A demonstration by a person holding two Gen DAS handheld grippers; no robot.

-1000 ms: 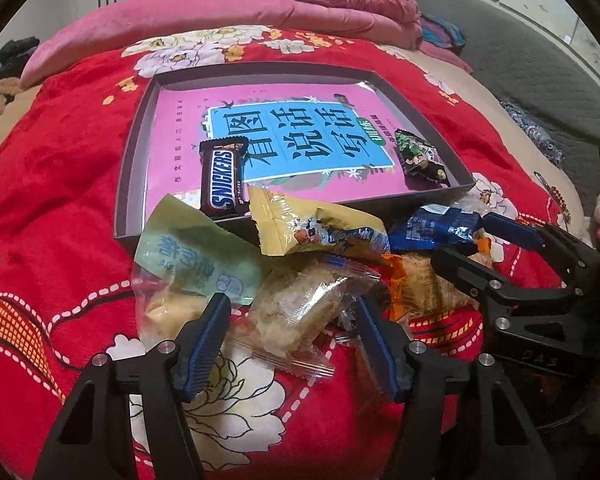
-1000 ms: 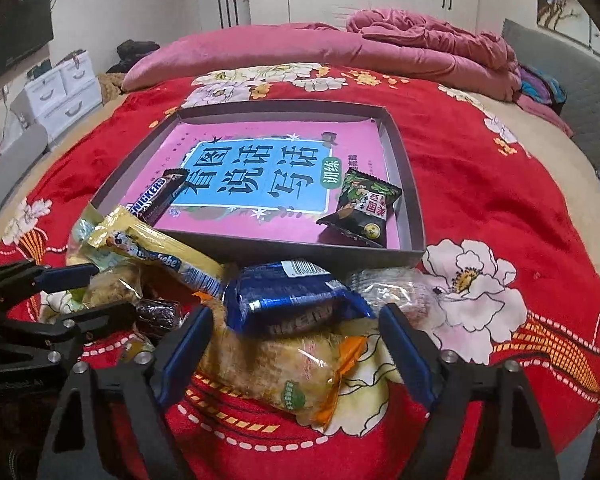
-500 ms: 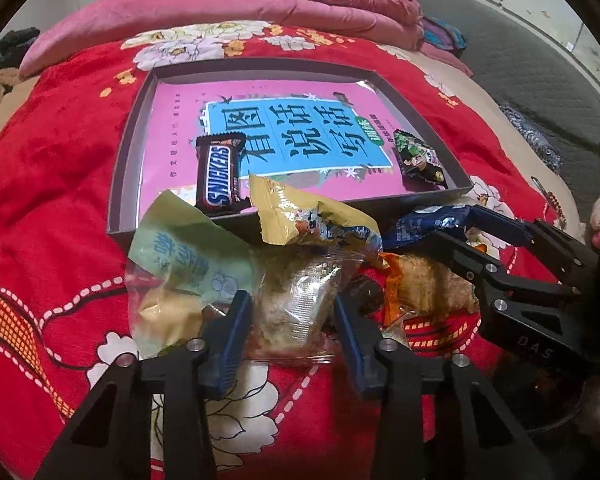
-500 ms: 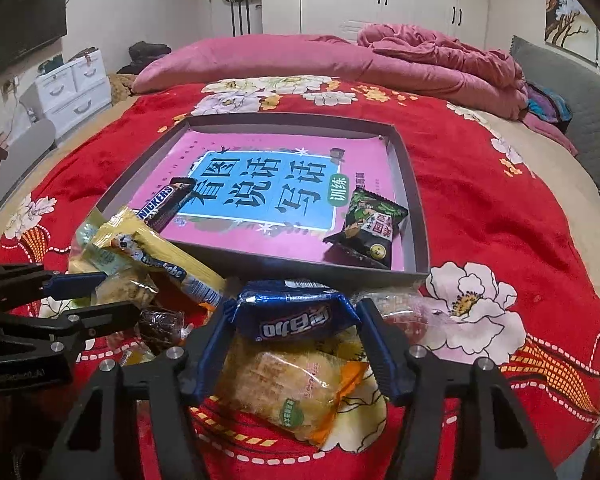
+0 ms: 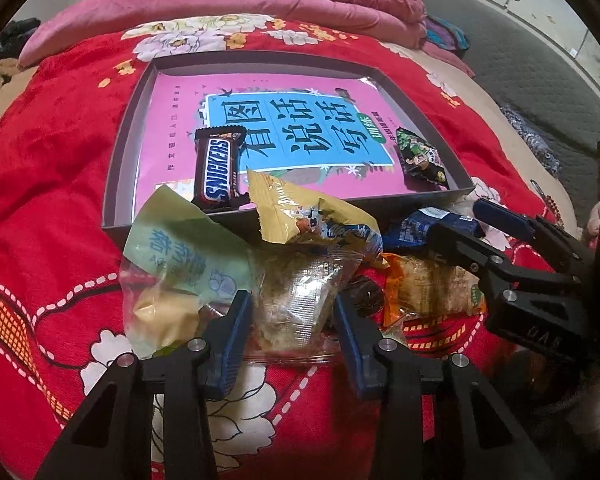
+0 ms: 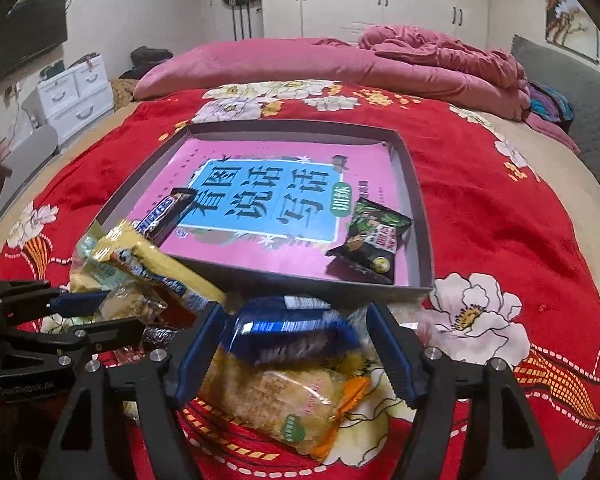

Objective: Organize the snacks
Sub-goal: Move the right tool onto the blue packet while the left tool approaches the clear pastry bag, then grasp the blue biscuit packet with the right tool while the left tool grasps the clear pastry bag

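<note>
Red floral bedspread (image 5: 60,184) carries a grey tray (image 5: 118,184) holding a Snickers bar (image 5: 217,170) and a dark snack pack (image 6: 374,236). Near the tray lies a snack pile. Left gripper (image 5: 292,320) closed on a clear cracker packet (image 5: 300,300). Right gripper (image 6: 296,340) opening, blue packet (image 6: 292,332) between its jaws, not pressed.

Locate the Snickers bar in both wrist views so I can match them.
Left wrist: Snickers bar just left of centre, upright, in the tray's near-left part.
Right wrist: same bar left of centre, slanted, partly behind the yellow packet.
Shared landmark: the pink book lining the tray.
</note>
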